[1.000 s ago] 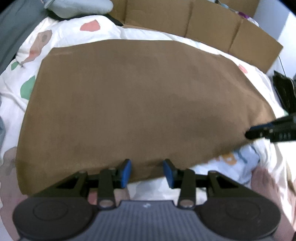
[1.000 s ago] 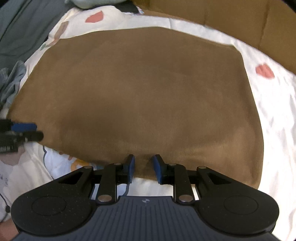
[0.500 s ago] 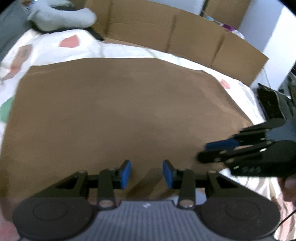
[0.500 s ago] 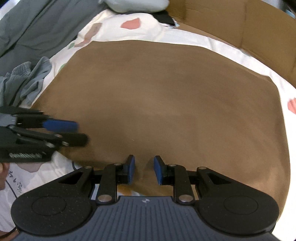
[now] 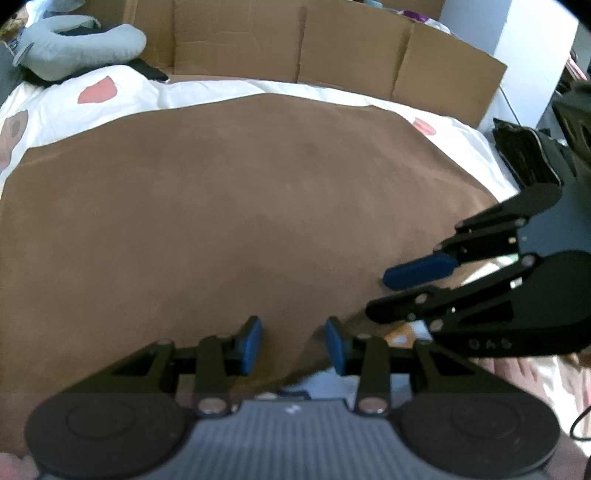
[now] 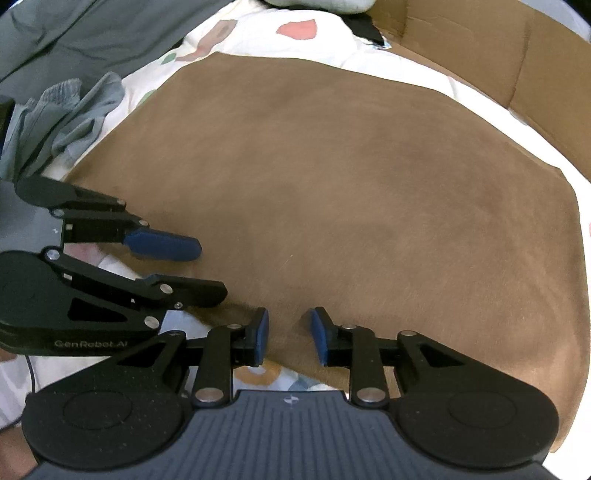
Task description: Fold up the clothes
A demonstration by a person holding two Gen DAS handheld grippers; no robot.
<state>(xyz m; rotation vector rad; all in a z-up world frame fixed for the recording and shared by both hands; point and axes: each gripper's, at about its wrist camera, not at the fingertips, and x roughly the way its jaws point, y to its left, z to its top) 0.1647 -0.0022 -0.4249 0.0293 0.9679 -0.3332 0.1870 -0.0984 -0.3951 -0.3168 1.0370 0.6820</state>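
Both tongs hang over the near edge of the cloth [image 5: 240,206], close side by side. On the left gripper [image 5: 293,341] the jaws stand apart; the brown edge lies in the gap, but the pads do not press it. On the right gripper [image 6: 290,338] the jaws are also parted over the hem, with no grip. Each gripper shows in the other's view from the side. Flat and smooth, the cloth lies on a white sheet [image 6: 258,33] with coloured spots. Cardboard [image 5: 332,48] stands behind it, and grey clothes [image 6: 62,107] lie at the left.
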